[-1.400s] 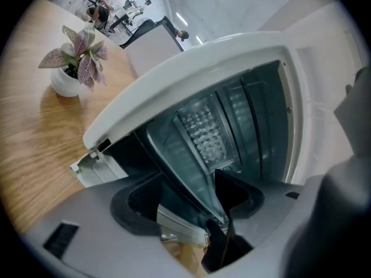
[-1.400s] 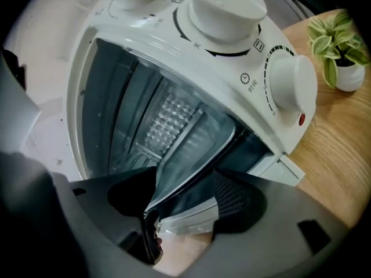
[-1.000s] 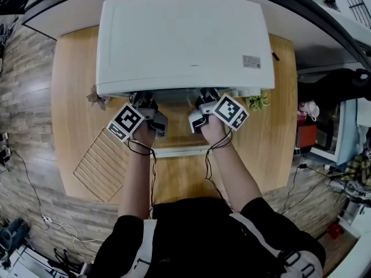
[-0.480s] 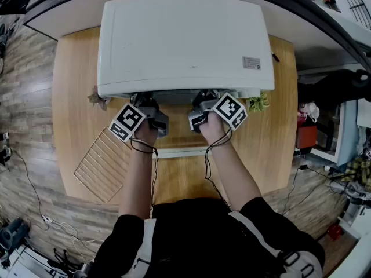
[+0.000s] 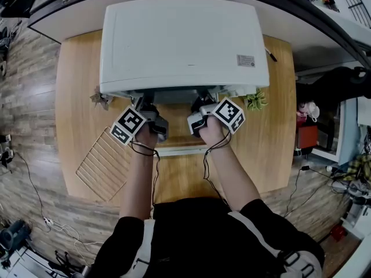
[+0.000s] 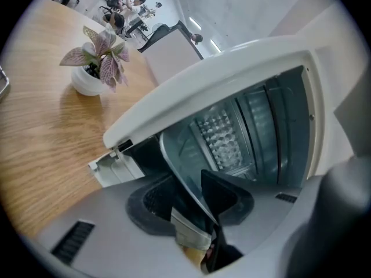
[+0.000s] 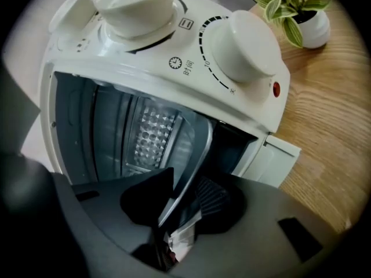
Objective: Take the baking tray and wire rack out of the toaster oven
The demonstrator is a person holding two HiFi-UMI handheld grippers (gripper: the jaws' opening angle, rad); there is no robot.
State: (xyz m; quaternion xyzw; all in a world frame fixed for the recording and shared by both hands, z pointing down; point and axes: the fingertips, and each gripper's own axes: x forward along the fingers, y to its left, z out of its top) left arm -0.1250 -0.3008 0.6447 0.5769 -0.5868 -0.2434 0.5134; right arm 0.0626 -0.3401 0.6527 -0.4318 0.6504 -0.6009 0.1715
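- Fingers [image 6: 223, 193] narrowed: left gripper [image 6: 203, 213] clamps baking tray [image 6: 184, 167] rim, right gripper [image 7: 174, 213] closing on it.
- Wire rack [image 5: 103, 165] already on counter [image 5: 75, 86]; tray still in toaster oven [image 5: 184, 39].

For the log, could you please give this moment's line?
left gripper: on tray; right gripper: jaws closing on tray; tray: in oven; rack: on table

The head view looks steeply down from above onto the oven [image 5: 184, 42] top and table [image 5: 75, 97]. Both gripper views sit close at the oven's open front, tilted and looking in, and share its dimpled panel [image 6: 223, 138].
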